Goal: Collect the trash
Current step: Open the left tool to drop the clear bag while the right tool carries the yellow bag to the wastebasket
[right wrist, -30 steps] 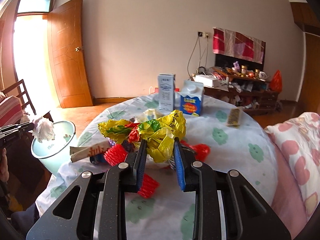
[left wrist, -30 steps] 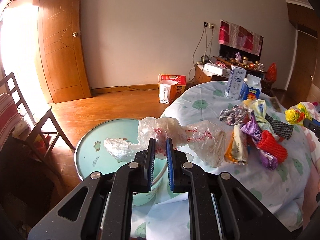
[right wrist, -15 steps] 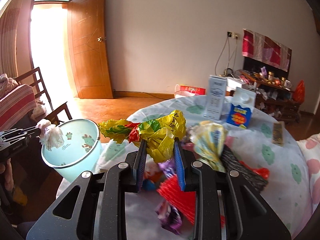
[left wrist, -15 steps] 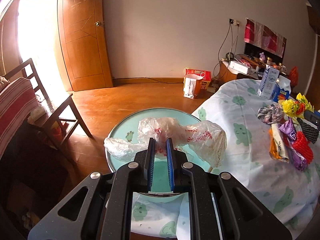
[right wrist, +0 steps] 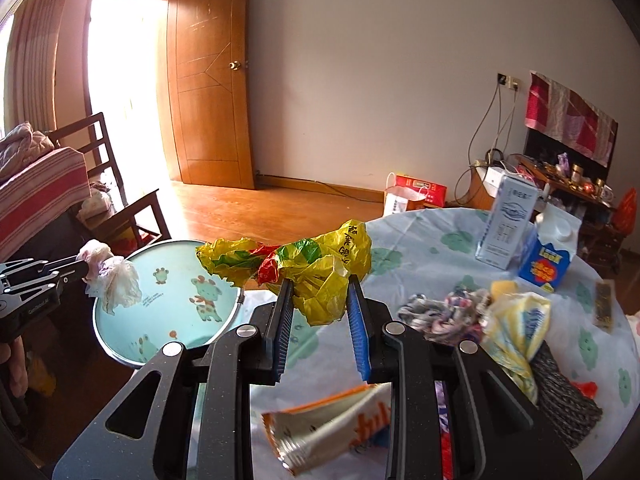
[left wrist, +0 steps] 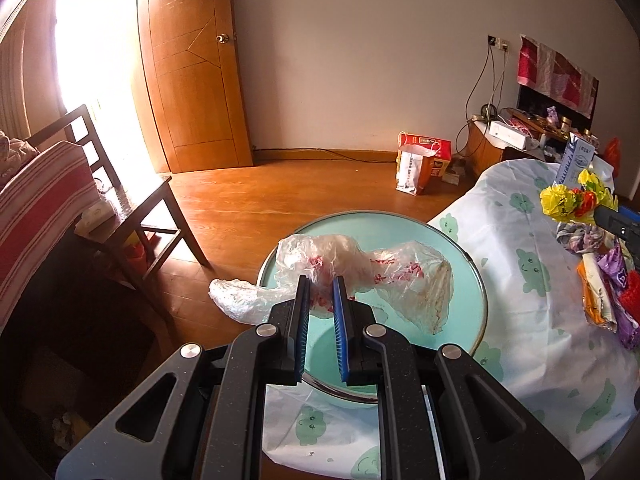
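- Clear crumpled plastic bag [left wrist: 360,276] is clamped between the left gripper's [left wrist: 322,300] fingers, hanging over the open pale-green bin [left wrist: 448,248]
- Yellow plastic bag [right wrist: 320,268] is pinched by the right gripper's [right wrist: 320,304] fingers, above the surface [right wrist: 432,248] edge near the bin
- More wrappers [right wrist: 516,328] lie on the surface

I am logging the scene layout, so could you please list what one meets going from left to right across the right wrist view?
left gripper with its clear plastic bag → pale blue bin → yellow plastic bag in the right gripper → white carton → blue carton
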Tool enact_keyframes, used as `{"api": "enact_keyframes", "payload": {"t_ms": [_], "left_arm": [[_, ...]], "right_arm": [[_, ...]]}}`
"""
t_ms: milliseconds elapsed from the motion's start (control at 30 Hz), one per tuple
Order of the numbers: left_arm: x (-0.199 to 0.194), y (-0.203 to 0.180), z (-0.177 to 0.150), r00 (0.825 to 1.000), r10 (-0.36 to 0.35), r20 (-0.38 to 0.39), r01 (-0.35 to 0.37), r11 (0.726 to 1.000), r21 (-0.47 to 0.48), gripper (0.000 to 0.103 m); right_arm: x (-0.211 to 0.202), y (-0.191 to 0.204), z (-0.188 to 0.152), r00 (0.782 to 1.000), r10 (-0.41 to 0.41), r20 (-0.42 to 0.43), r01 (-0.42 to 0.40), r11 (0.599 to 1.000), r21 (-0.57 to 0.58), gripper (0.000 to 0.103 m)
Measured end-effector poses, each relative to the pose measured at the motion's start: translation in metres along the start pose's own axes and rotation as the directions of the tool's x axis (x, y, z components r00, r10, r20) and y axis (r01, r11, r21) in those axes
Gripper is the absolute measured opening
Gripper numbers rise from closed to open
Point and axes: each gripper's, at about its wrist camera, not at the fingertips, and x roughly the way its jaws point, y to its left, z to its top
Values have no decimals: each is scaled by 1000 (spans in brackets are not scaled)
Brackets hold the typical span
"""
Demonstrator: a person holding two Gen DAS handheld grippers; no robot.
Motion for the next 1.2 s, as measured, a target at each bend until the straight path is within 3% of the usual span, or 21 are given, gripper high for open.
{"api": "enact_keyframes", "payload": {"t_ms": [733, 1200], "left_arm": [[17, 21, 5, 996, 89, -17, -89, 996, 1, 12], [25, 24, 4, 995, 86, -39, -87, 996, -4, 13]], "right_arm": [[56, 49, 12, 998, 23, -64, -29, 995, -97, 27], [67, 69, 14, 996, 27, -89, -39, 988, -146, 27]]}}
